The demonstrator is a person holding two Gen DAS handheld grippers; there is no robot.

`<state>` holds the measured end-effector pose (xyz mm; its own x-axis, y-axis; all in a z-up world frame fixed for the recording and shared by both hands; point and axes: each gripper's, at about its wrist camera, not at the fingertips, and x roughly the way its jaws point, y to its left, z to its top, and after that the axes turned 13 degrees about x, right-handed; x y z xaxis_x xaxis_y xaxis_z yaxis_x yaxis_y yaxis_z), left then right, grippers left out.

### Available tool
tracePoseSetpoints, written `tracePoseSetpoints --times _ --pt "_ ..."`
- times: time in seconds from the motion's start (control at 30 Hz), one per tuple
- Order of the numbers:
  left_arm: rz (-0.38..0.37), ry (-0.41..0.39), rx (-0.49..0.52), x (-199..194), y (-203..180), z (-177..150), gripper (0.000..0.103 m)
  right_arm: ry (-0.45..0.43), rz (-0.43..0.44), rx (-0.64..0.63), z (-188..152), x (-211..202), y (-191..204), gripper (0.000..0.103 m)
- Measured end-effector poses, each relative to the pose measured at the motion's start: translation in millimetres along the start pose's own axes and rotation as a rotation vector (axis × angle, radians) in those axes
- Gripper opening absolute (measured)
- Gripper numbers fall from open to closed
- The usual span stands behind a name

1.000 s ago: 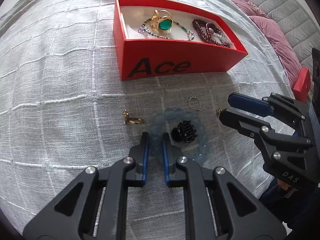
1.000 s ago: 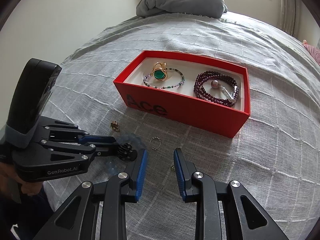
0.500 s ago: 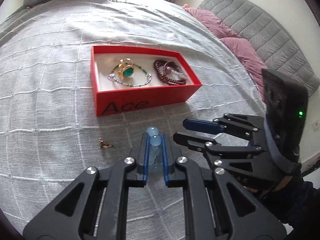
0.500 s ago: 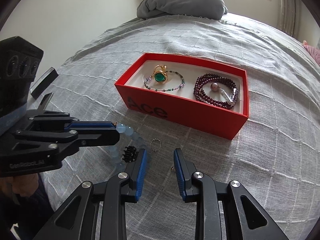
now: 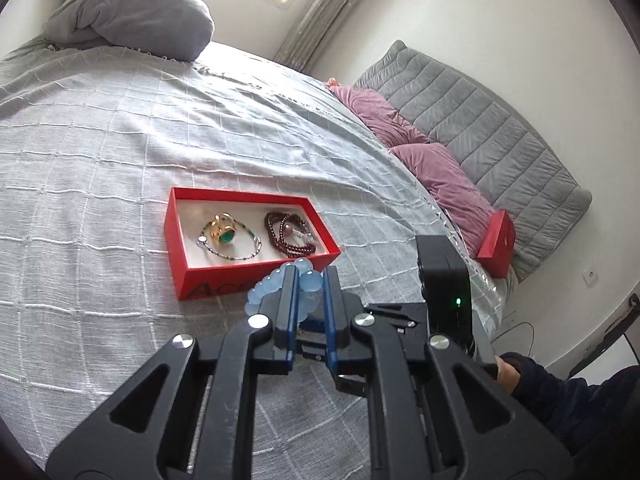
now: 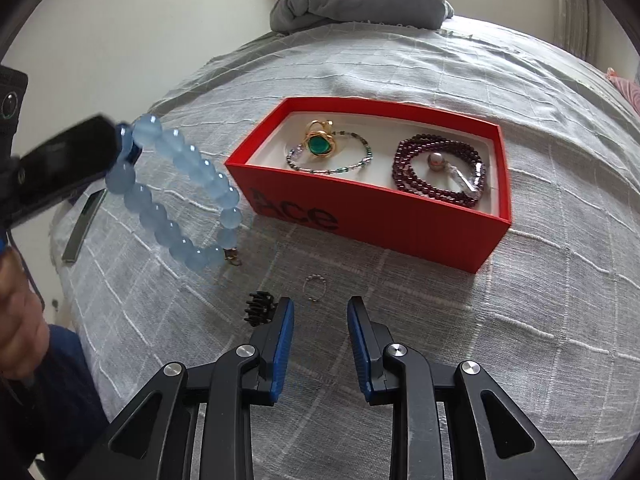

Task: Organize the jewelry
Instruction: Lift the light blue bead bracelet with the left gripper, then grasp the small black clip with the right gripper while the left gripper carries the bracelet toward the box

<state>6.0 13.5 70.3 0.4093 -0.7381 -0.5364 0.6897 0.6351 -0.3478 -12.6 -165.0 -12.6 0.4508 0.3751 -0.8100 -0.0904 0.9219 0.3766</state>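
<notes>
- Your left tool (image 5: 306,280) is clamped on the pale blue bead bracelet (image 6: 180,196); the loop hangs free in the air, clear of the bed (image 6: 540,320), short of the red box (image 6: 376,220).
- Your right tool (image 6: 320,320) hovers low over the bed, jaws apart, nothing between them.
- Already in the red box: gold ring with green stone (image 6: 320,142) on a thin beaded chain (image 6: 332,164) at one end, dark red bead bracelet (image 6: 440,172) at the other. Judged done.
- Left on the bed in front of the box: small black claw clip (image 6: 260,308) just beside your right tool's left finger, small silver ring (image 6: 314,288) just ahead of the tool, small gold piece (image 6: 232,256) partly hidden behind the blue beads.
- Judgement: roughly halfway. Blue bracelet lifted but not yet boxed; three small items to go.
- Free space in the box looks tight; the middle gap or on top of the other pieces seems the likely spot.
- Second red box (image 5: 496,244) sits by the pink pillows (image 5: 436,172), well apart; its role is unclear.
</notes>
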Motion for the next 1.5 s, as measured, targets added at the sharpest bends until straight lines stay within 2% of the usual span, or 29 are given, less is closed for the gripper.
tracePoseSetpoints --times 0.23,0.47,0.5,0.53,0.57,1.03,1.5 --pt "0.032 -0.004 -0.022 -1 8 0 0.013 -0.011 0.072 -0.032 -6 8 24 0.028" --pt "0.050 -0.006 0.005 -2 6 -3 0.013 0.011 0.002 -0.071 -13 31 38 0.028" --pt "0.052 -0.004 0.004 -1 6 -3 0.013 0.014 -0.010 -0.077 -14 33 39 0.026" --pt "0.054 -0.003 0.003 -1 7 -3 0.013 0.007 -0.015 -0.080 -15 33 40 0.015" --pt "0.055 -0.002 0.002 -1 7 -3 0.013 0.002 -0.016 -0.082 -15 32 39 0.014" --pt "0.058 -0.011 0.012 -3 8 -1 0.013 -0.010 0.015 -0.093 -14 17 41 0.014" --pt "0.096 -0.038 -0.007 -2 10 24 0.013 -0.052 0.039 -0.048 0 -3 27 0.014"
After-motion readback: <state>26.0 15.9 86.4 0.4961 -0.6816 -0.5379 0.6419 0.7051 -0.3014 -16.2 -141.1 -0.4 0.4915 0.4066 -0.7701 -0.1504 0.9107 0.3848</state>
